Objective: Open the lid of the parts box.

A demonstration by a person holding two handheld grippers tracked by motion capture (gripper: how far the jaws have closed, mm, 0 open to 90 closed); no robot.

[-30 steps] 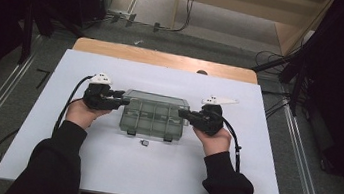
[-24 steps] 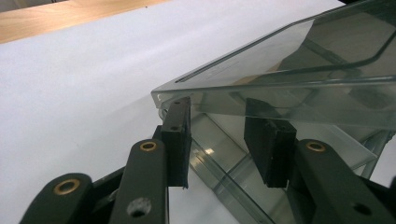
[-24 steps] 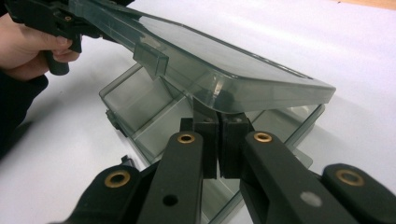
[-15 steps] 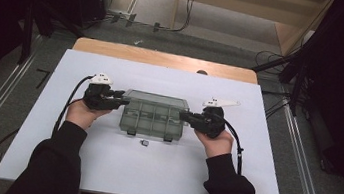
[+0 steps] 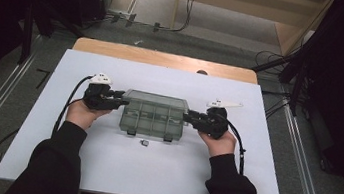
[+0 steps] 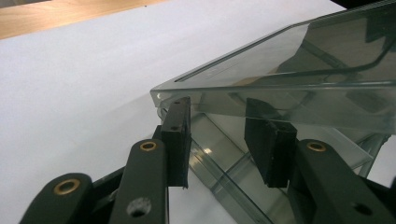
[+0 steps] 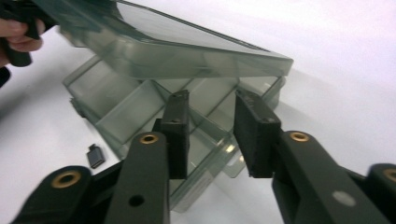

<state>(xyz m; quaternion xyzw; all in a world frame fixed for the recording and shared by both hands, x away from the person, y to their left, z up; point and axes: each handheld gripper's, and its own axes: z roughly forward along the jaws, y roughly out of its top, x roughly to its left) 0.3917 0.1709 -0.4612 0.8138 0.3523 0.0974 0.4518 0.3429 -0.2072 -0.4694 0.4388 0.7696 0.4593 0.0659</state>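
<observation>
A clear grey compartment box lies in the middle of the white table, its lid raised above the base. My left gripper is at the box's left end. In the left gripper view its jaws stand apart with their tips under the lid's rim, and the pads do not press on it. My right gripper is at the box's right end. Its jaws have just been opening and now stand apart before the base's corner, gripping nothing.
A small dark adapter lies on the white board just in front of the box, also seen as the adapter in the right gripper view. A wooden strip runs along the far edge. Cables trail from both grippers.
The right gripper's jaws have opened and that hand has shifted slightly towards the right. The left hand and the box stay where they were.
</observation>
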